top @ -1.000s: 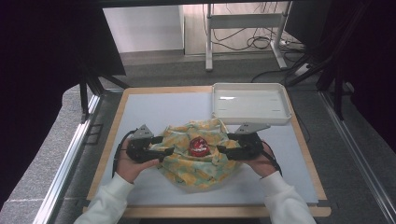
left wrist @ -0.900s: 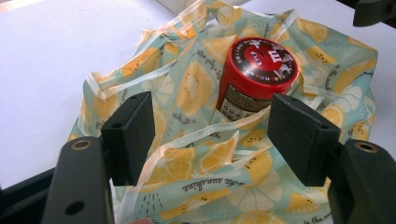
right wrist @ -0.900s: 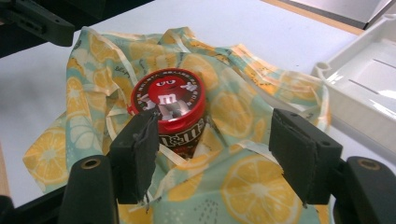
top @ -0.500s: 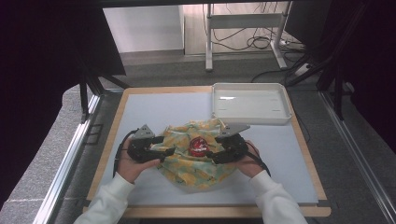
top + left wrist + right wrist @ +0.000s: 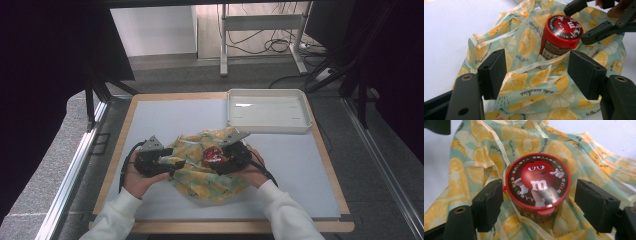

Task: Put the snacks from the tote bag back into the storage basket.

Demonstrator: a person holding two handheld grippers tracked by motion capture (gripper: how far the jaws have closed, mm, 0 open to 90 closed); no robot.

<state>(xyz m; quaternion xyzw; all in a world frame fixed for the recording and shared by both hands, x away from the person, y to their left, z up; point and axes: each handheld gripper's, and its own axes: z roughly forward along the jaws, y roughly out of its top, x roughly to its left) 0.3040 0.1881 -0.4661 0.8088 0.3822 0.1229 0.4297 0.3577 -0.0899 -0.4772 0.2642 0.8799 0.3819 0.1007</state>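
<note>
Right hand-held gripper (image 5: 226, 159) is sliding in from the bag's right edge, jaws just opening, now standing apart around the red-lidded can (image 5: 537, 185) without pressing. Can is sitting in the lemon-print bag (image 5: 200, 172) on the bench (image 5: 300, 170). Left hand-held gripper (image 5: 537, 71) is straddling the bag rim, jaws apart. Risk: can tipping out of the slack bag.

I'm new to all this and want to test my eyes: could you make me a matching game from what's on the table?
Things:
1. candy tub
2. lemon-print bag
3. white tray
4. right gripper

States or places:
A. open, its fingers either side of the red lid
B. at the table's far right, nothing in it
C. standing partly inside the cloth
D. crumpled on the white mat, edge between the left gripper's fingers

Pairs: 1-C, 2-D, 3-B, 4-A
</note>
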